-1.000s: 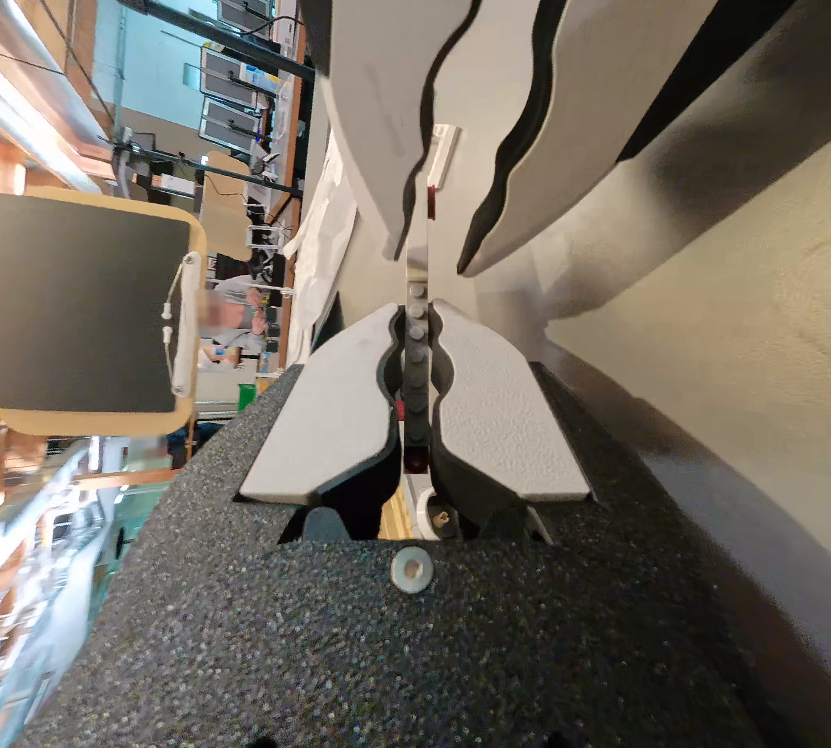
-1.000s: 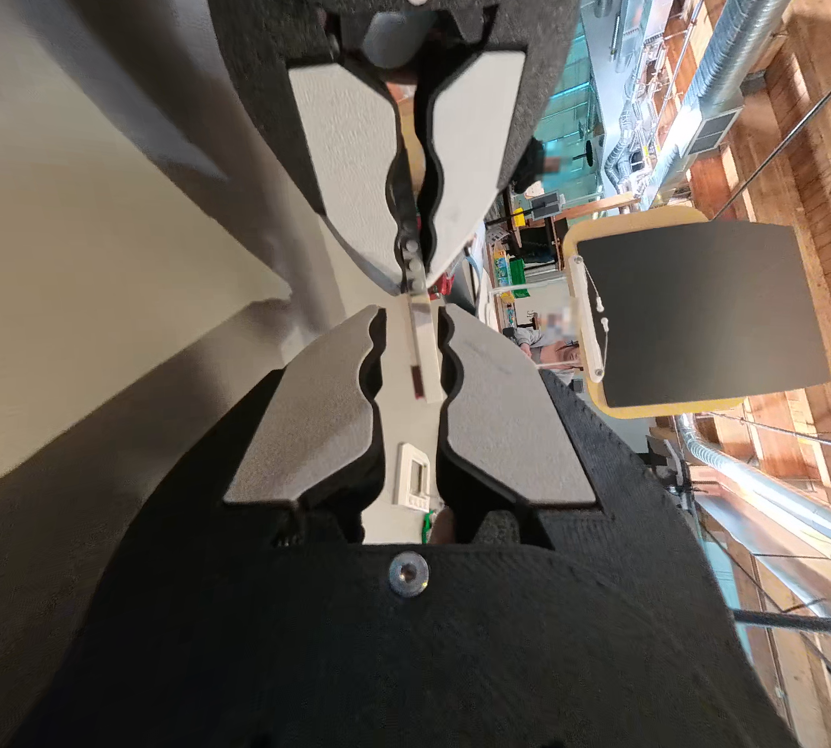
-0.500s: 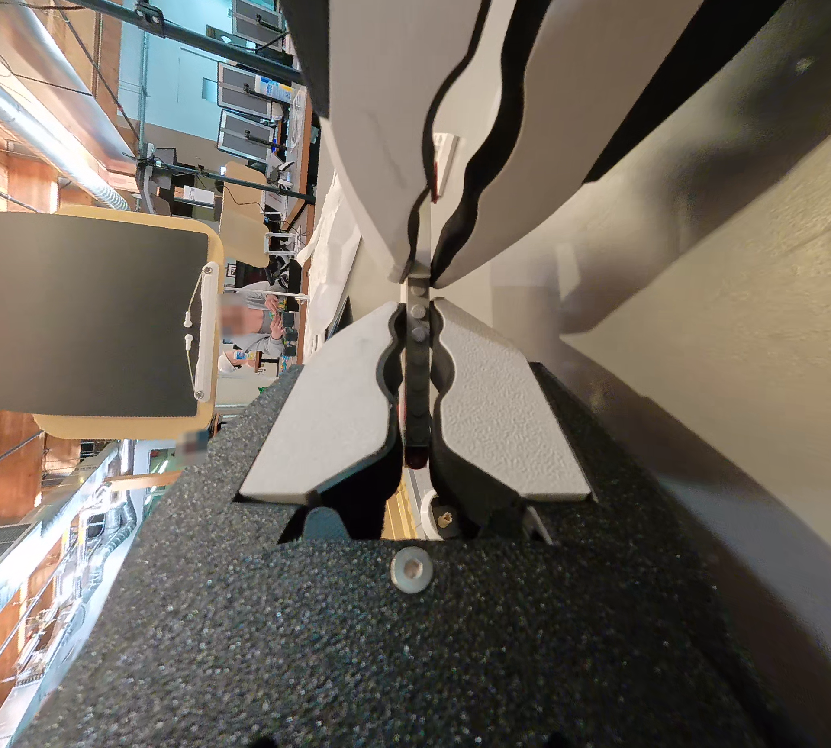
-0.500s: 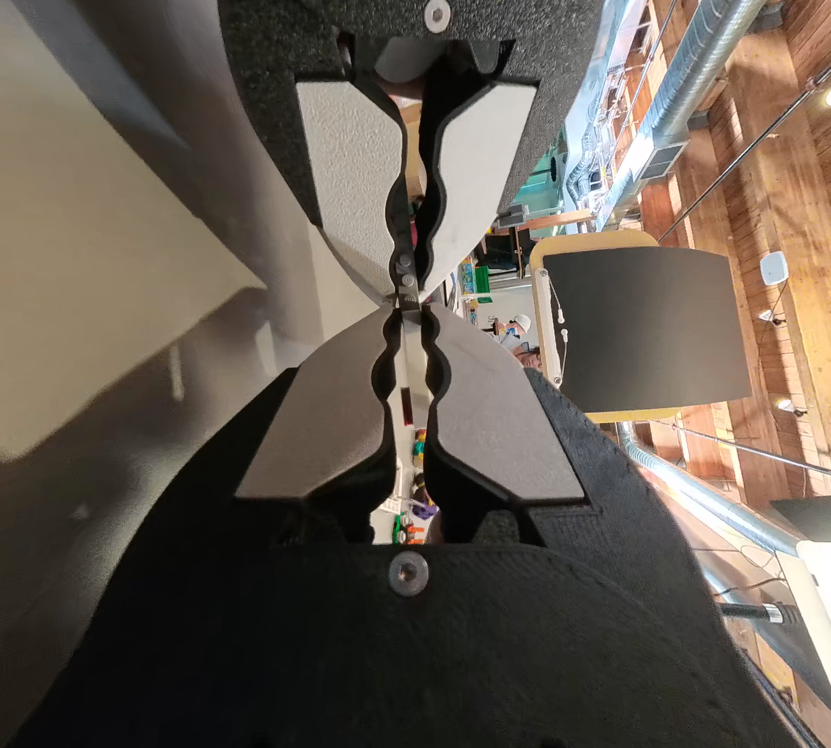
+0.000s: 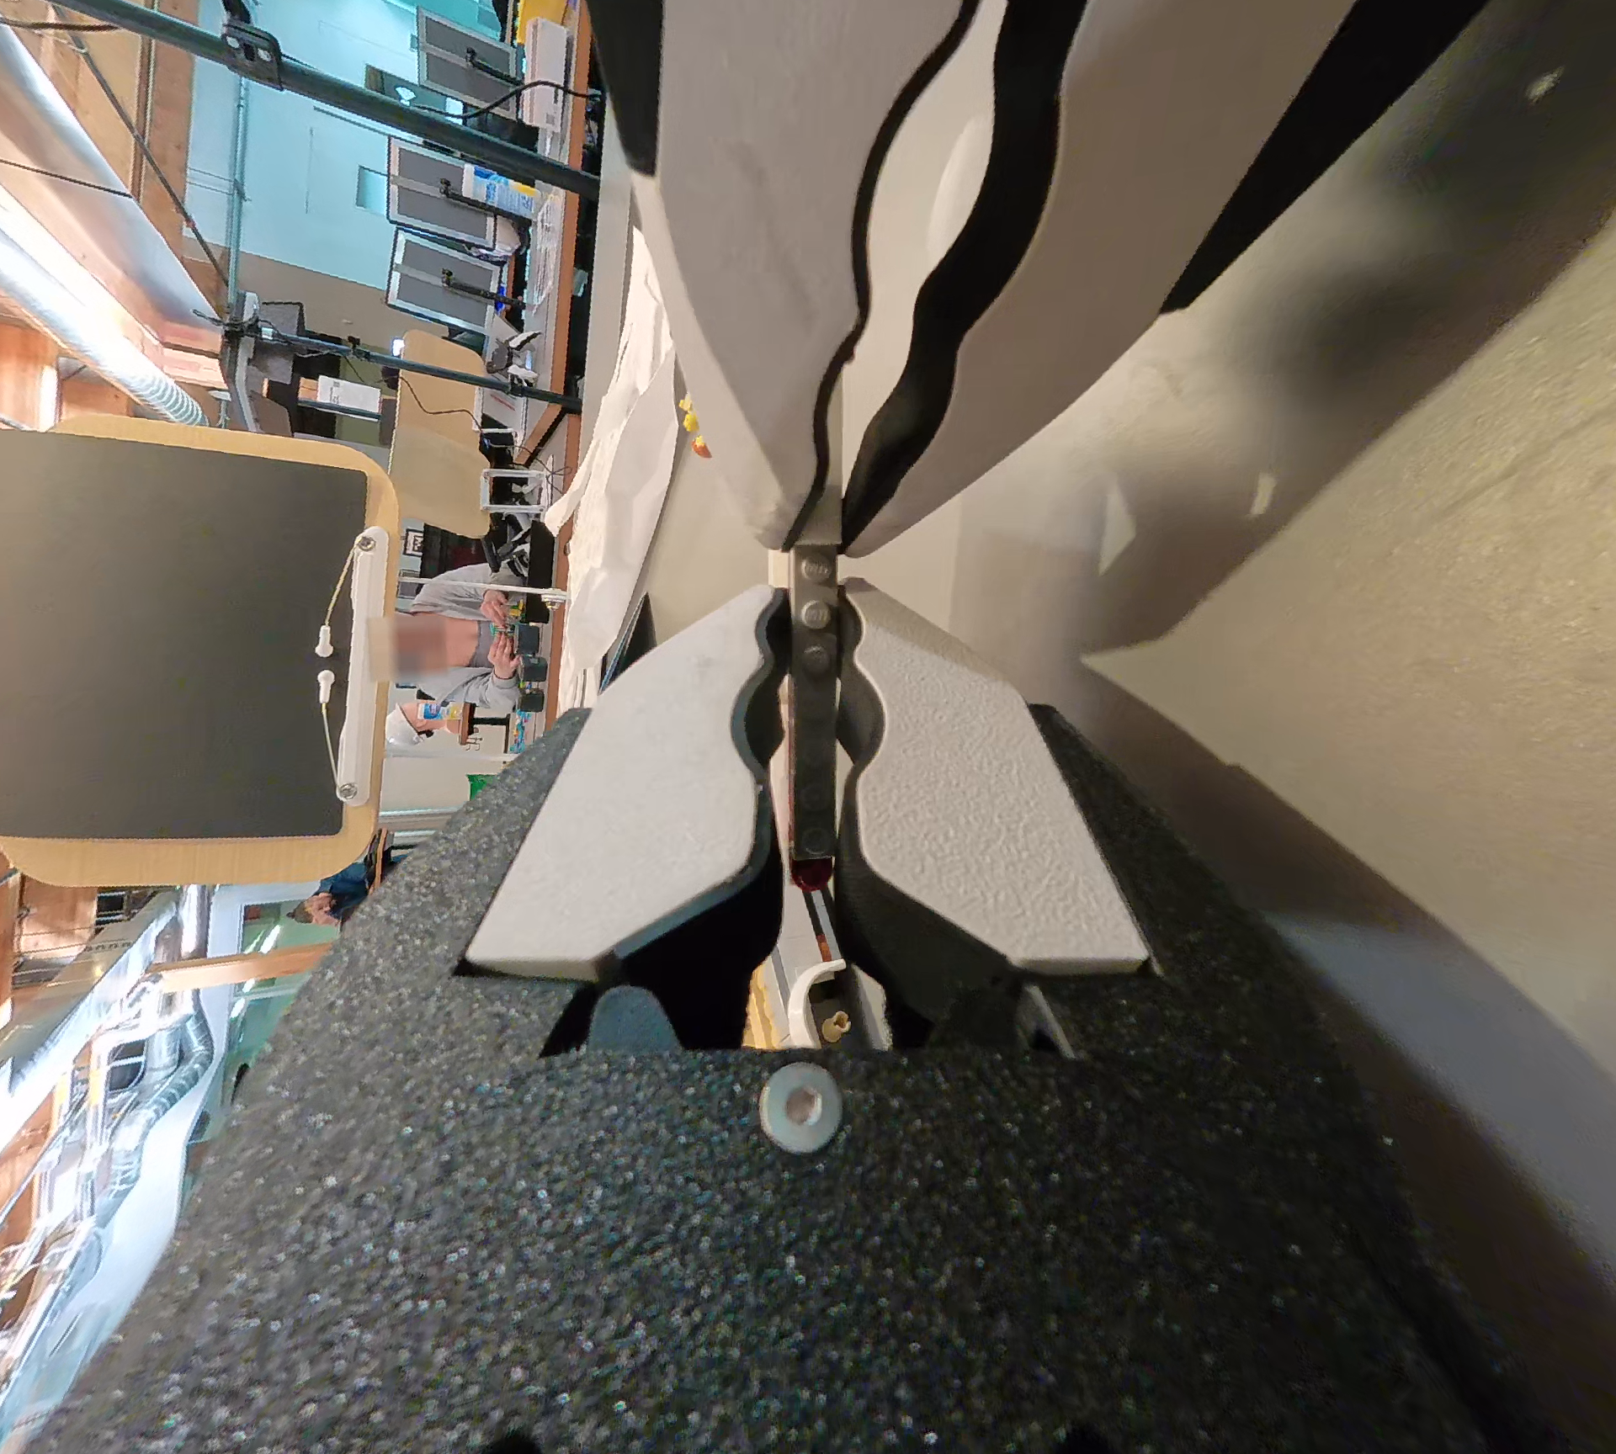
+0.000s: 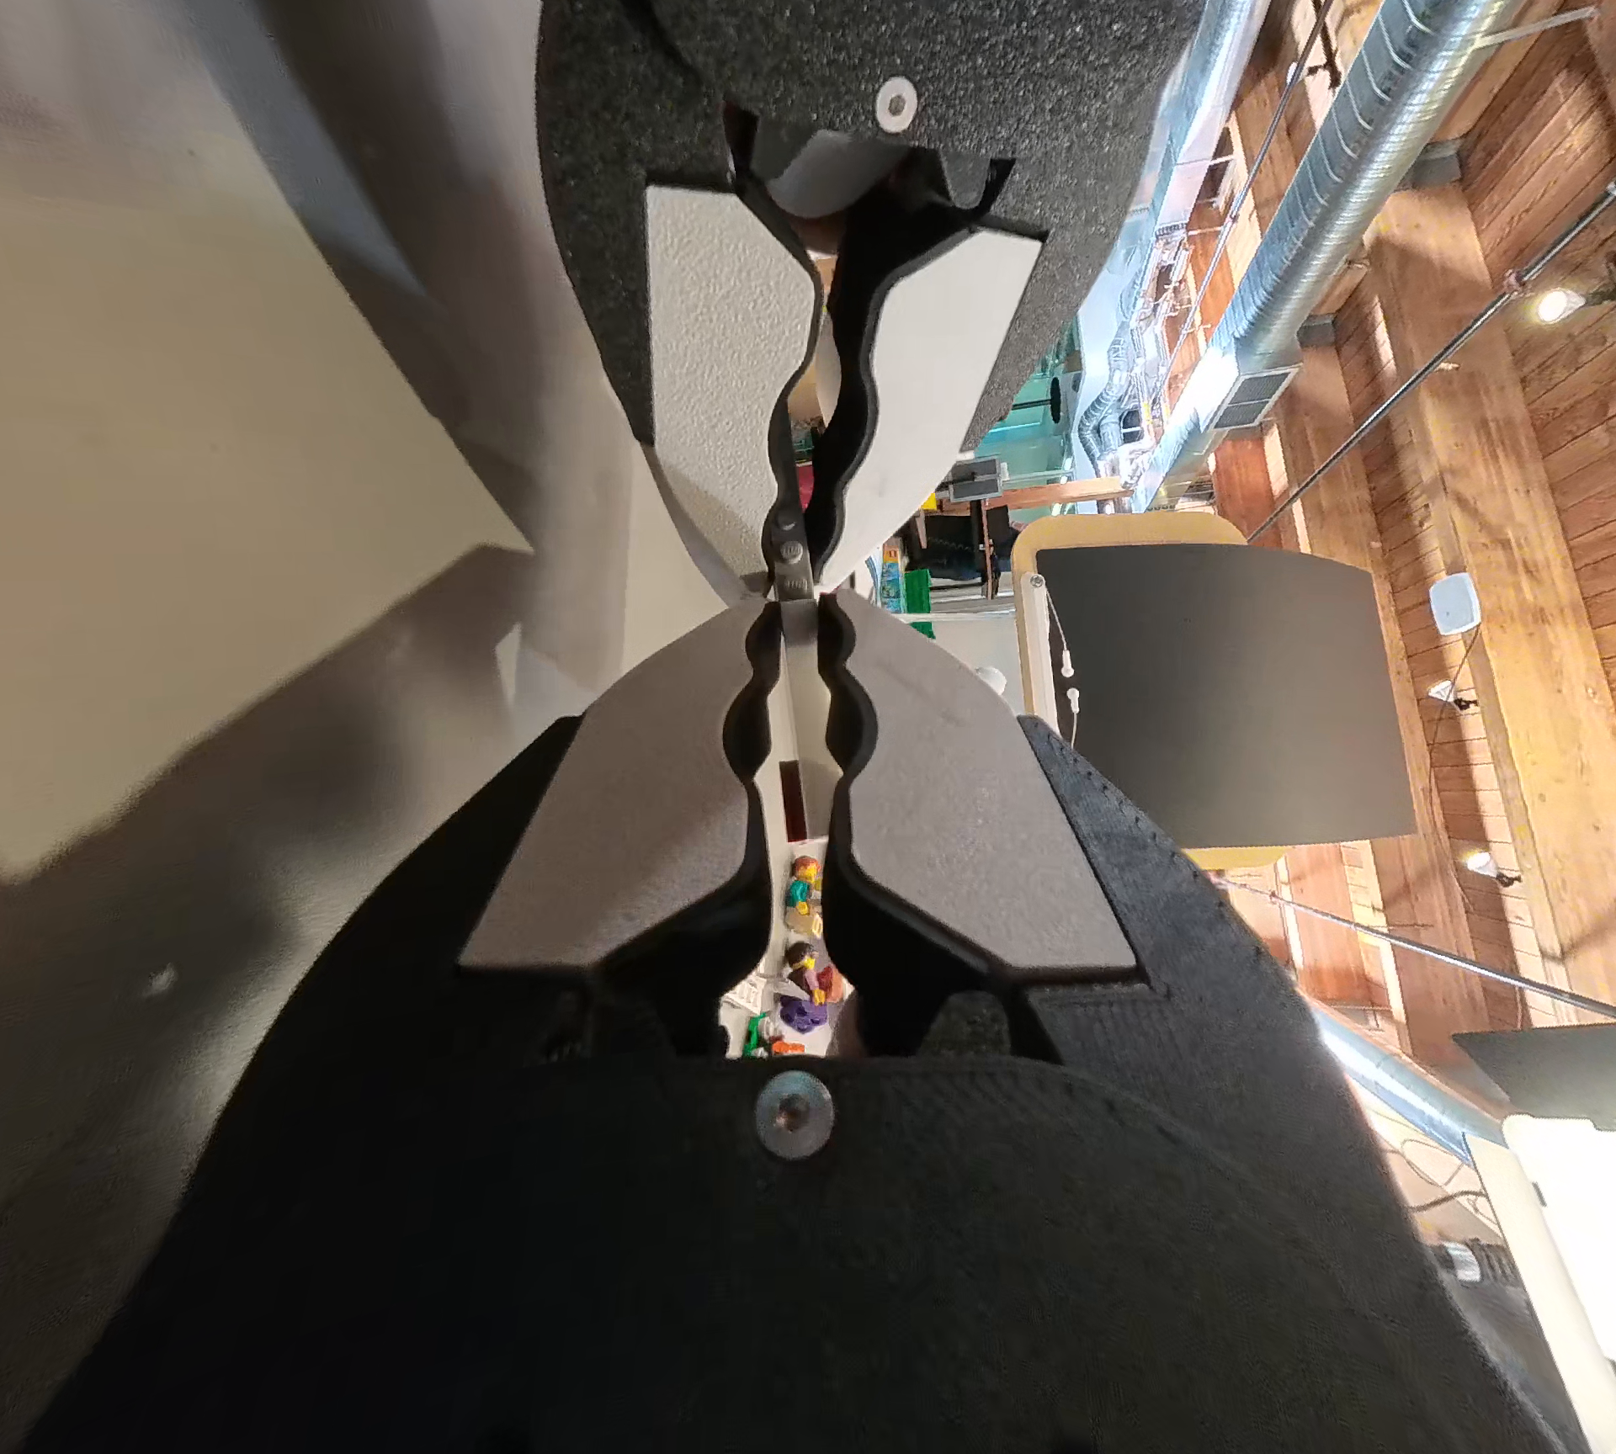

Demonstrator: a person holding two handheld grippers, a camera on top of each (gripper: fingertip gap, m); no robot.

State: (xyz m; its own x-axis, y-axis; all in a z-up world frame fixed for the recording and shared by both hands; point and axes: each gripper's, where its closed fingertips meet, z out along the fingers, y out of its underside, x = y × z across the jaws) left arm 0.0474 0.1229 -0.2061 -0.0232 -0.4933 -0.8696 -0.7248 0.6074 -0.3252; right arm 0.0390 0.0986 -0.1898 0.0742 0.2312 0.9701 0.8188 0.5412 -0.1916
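My left gripper (image 5: 811, 599) is shut on a dark grey studded plate (image 5: 813, 713), its pads pressed against both sides. A dark red piece (image 5: 809, 874) sits at the plate's near end. My right gripper (image 6: 797, 612) is shut on a pale grey smooth plate (image 6: 800, 695) with a dark red strip (image 6: 791, 800) beside it. The two grippers face each other tip to tip. The two plates meet end to end between the tips. The right gripper (image 5: 822, 533) shows at the top of the left wrist view. The left gripper (image 6: 791, 568) shows at the top of the right wrist view.
A black panel in a pale wooden frame (image 5: 175, 625) stands to one side and shows in the right wrist view too (image 6: 1207, 695). A seated person (image 5: 463, 660) is far off. Small toy figures (image 6: 804, 966) lie behind the right fingers. A grey surface (image 5: 1312, 625) runs alongside. Less than 4 cm separates the two grippers' tips.
My right gripper's fingers came together on the pale plate; a second ago they stood apart from it. The two grippers drew closer, tip to tip. The left grasp held steady.
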